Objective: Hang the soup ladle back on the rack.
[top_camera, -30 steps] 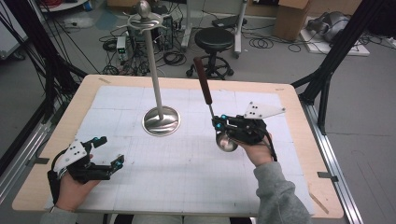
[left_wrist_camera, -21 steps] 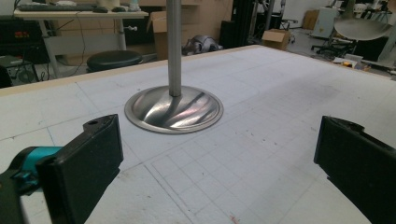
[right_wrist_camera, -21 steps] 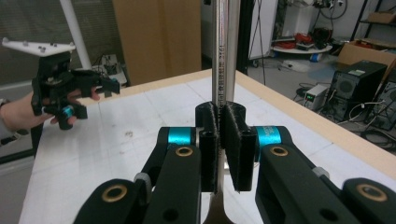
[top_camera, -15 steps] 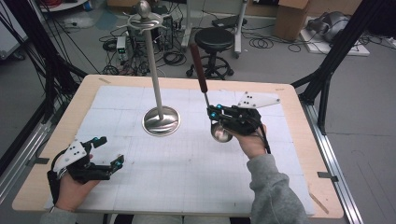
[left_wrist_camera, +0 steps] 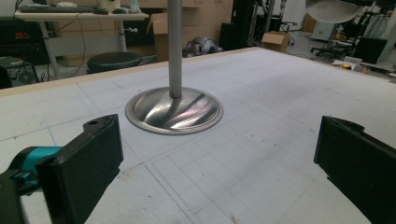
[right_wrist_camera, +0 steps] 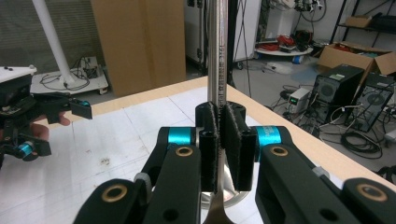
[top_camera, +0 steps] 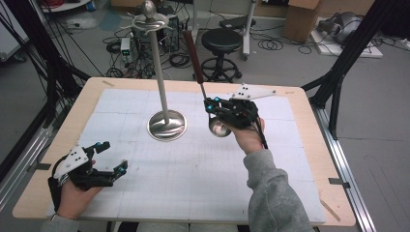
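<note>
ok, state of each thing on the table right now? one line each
ladle: clamped by its metal shaft, lifted off the table, near upright, bowl down, dark red handle up.
right gripper: jaws shut on the ladle.
left gripper: jaws open, nothing between them, low at the table's near left.
utensil stand: upright on its round base, nothing hanging from its top.
table: white gridded mat on top.

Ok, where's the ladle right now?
In the high view the ladle is right of centre, held upright above the table by the right tool, bowl down, just right of the metal stand.
</note>
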The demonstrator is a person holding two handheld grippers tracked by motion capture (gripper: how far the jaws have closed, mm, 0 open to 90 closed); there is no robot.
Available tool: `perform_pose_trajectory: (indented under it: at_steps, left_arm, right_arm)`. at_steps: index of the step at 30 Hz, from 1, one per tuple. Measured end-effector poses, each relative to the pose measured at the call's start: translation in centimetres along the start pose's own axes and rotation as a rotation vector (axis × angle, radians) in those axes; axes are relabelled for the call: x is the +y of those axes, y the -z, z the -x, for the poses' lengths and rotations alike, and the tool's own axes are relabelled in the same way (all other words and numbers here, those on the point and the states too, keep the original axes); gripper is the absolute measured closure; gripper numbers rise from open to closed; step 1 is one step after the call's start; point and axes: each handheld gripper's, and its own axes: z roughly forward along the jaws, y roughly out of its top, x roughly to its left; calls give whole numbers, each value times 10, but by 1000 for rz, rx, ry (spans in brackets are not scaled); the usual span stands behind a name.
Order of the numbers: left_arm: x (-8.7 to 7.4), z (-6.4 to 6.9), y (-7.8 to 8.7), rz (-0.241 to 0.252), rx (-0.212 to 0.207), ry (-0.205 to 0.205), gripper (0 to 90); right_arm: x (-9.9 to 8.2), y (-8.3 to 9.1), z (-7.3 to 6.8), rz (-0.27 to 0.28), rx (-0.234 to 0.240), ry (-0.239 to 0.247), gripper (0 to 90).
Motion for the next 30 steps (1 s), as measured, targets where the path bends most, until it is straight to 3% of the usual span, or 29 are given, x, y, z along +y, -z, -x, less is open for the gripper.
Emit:
perform_pose_trajectory:
  at_steps: [14, 30]
  left_arm:
    - [0, 0, 1, 2, 4, 3, 17]
    - [0, -1, 2, 4, 1, 6, 17]
  right_arm:
    - [4, -14, 7, -27, -77, -5, 848]
    - [17, -24, 4, -18, -79, 2, 848]
